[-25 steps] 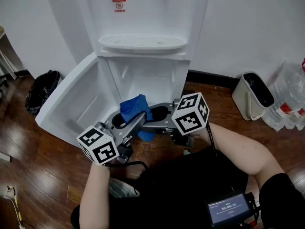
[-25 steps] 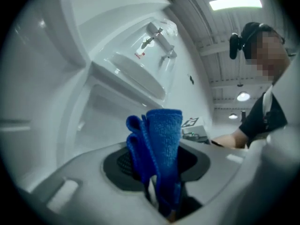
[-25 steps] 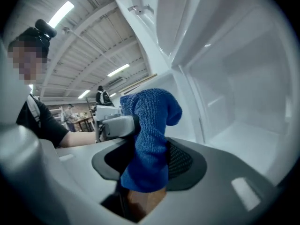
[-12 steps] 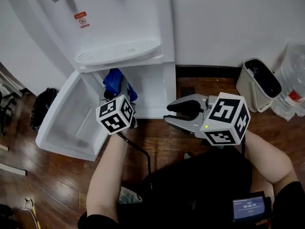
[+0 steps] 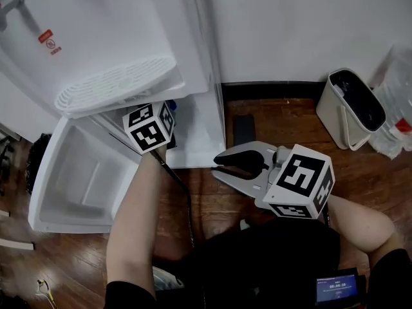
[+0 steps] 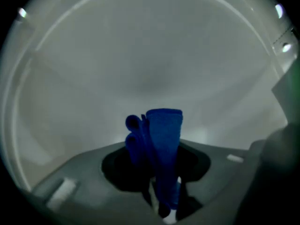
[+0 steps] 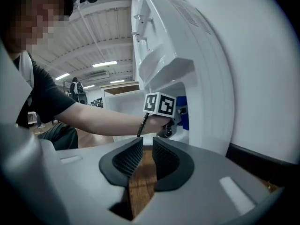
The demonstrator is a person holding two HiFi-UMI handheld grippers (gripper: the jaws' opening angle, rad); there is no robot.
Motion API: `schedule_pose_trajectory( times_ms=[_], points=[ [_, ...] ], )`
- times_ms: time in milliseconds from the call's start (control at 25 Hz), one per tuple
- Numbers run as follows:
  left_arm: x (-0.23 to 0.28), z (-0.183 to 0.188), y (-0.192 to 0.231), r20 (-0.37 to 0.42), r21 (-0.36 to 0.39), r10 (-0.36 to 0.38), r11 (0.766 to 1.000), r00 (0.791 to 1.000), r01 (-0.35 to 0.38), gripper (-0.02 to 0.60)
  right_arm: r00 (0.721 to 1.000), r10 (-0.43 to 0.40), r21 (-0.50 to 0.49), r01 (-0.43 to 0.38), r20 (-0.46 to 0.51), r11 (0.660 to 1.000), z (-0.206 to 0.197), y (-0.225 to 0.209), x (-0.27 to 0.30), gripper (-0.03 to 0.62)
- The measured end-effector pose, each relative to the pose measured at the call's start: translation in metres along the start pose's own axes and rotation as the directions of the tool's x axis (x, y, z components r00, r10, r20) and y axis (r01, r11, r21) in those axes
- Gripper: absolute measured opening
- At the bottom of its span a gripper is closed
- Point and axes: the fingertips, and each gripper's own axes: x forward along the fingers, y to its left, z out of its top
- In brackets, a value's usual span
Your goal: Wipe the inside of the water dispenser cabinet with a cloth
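Note:
The white water dispenser [image 5: 129, 37] stands at the upper left with its lower cabinet door [image 5: 77, 185] swung open to the left. My left gripper [image 5: 164, 118] reaches level into the cabinet, only its marker cube showing in the head view. In the left gripper view this gripper [image 6: 158, 161] is shut on a folded blue cloth [image 6: 161, 125] that stands up out of the jaws before the cabinet's pale inner wall [image 6: 150, 55]. My right gripper [image 5: 220, 163] hovers over the wood floor outside the cabinet. Its jaws [image 7: 147, 142] are closing, a narrow gap left and nothing between them.
A white waste bin [image 5: 351, 111] stands by the wall at right, with plastic water bottles [image 5: 399, 121] beyond it. A dark flat object [image 5: 243, 129] lies on the floor beside the dispenser. The drip tray [image 5: 116, 85] juts out above the cabinet opening.
My left gripper carried the blue cloth from in front of the cabinet into its opening. The right gripper drew back from the cloth to the right and its jaws narrowed.

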Motion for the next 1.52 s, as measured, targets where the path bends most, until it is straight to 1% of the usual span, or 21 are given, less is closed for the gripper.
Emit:
schedule_pose_trajectory(
  times_ms=[80, 120, 200, 240, 320, 400, 520, 560, 640, 720, 760, 800, 840, 920, 1000, 1040, 1120, 1240, 1360, 1440, 1520],
  points=[
    [0.003, -0.008, -0.045, -0.01, 0.061, -0.124, 0.99, 0.992, 0.124, 0.161, 0.999, 0.025, -0.028, -0.026, -0.032, 0.999, -0.008, 0.008, 0.005, 0.058],
    [0.002, -0.011, -0.067, -0.008, 0.07, -0.184, 0.98, 0.983, 0.184, 0.161, 0.998, 0.032, -0.04, -0.033, -0.046, 0.999, -0.013, 0.011, 0.006, 0.054],
    [-0.001, -0.016, -0.091, 0.006, 0.007, -0.265, 0.964, 0.964, 0.265, 0.166, 0.998, 0.024, -0.051, -0.027, -0.058, 0.998, -0.017, 0.012, 0.006, 0.049],
    [-0.001, -0.019, -0.09, 0.009, -0.039, -0.263, 0.964, 0.965, 0.264, 0.164, 0.998, 0.014, -0.053, -0.017, -0.057, 0.998, -0.018, 0.01, 0.005, 0.044],
    [0.001, -0.027, -0.077, 0.001, -0.066, -0.216, 0.974, 0.976, 0.215, 0.166, 0.999, 0.006, -0.047, -0.008, -0.049, 0.999, -0.018, 0.006, 0.004, 0.041],
    [0.004, -0.032, -0.061, -0.005, -0.043, -0.161, 0.986, 0.987, 0.161, 0.166, 0.999, 0.01, -0.033, -0.011, -0.053, 0.999, -0.02, 0.006, 0.004, 0.038],
    [0.008, -0.041, -0.016, -0.02, -0.044, -0.009, 0.999, 1.0, 0.008, 0.166, 0.996, 0.022, -0.032, -0.024, -0.081, 0.999, -0.027, 0.007, 0.007, 0.038],
    [0.008, -0.047, 0.002, -0.037, -0.055, 0.054, 0.997, 0.998, -0.056, 0.166, 0.995, 0.028, -0.034, -0.031, -0.092, 0.999, -0.03, 0.008, 0.009, 0.038],
    [0.007, -0.062, 0.032, -0.091, -0.058, 0.16, 0.984, 0.983, -0.166, 0.164, 0.993, 0.039, -0.038, -0.043, -0.113, 0.998, -0.035, 0.01, 0.012, 0.038],
    [0.007, -0.077, 0.044, -0.13, -0.025, 0.205, 0.977, 0.97, -0.21, 0.156, 0.99, 0.039, -0.043, -0.046, -0.135, 0.998, -0.039, 0.011, 0.013, 0.037],
    [0.009, -0.08, 0.041, -0.133, -0.013, 0.198, 0.979, 0.971, -0.202, 0.157, 0.989, 0.037, -0.045, -0.044, -0.145, 0.998, -0.041, 0.01, 0.014, 0.035],
    [0.012, -0.081, 0.032, -0.13, -0.014, 0.166, 0.985, 0.977, -0.17, 0.158, 0.987, 0.036, -0.047, -0.044, -0.154, 0.998, -0.043, 0.01, 0.015, 0.034],
    [0.015, -0.081, 0.017, -0.119, -0.027, 0.108, 0.993, 0.987, -0.112, 0.158, 0.986, 0.038, -0.048, -0.046, -0.16, 0.998, -0.043, 0.01, 0.016, 0.034],
    [0.019, -0.076, -0.025, -0.077, -0.057, -0.065, 0.997, 0.995, 0.06, 0.158, 0.985, 0.047, -0.05, -0.056, -0.167, 0.997, -0.045, 0.012, 0.018, 0.032],
    [0.019, -0.073, -0.072, -0.043, -0.094, -0.246, 0.966, 0.968, 0.241, 0.163, 0.984, 0.058, -0.057, -0.069, -0.17, 0.996, -0.047, 0.013, 0.019, 0.032],
    [0.018, -0.074, -0.088, -0.032, -0.124, -0.301, 0.947, 0.953, 0.295, 0.161, 0.983, 0.063, -0.06, -0.075, -0.17, 0.995, -0.047, 0.013, 0.019, 0.032],
    [0.017, -0.079, -0.095, -0.027, -0.178, -0.329, 0.931, 0.944, 0.319, 0.158, 0.983, 0.067, -0.061, -0.078, -0.169, 0.995, -0.048, 0.013, 0.019, 0.032],
    [0.018, -0.092, -0.087, -0.058, -0.161, -0.324, 0.936, 0.944, 0.312, 0.158, 0.983, 0.068, -0.051, -0.077, -0.169, 0.996, -0.049, 0.012, 0.019, 0.032],
    [0.019, -0.098, -0.074, -0.083, -0.167, -0.341, 0.931, 0.936, 0.324, 0.163, 0.982, 0.077, -0.039, -0.085, -0.173, 0.996, -0.051, 0.013, 0.019, 0.031],
    [0.021, -0.1, -0.075, -0.113, -0.154, -0.385, 0.918, 0.916, 0.367, 0.167, 0.981, 0.082, -0.039, -0.09, -0.174, 0.995, -0.05, 0.013, 0.019, 0.029],
    [0.025, -0.101, -0.084, -0.142, -0.149, -0.441, 0.895, 0.886, 0.421, 0.17, 0.981, 0.086, -0.041, -0.094, -0.175, 0.995, -0.049, 0.014, 0.019, 0.028]
  ],
)
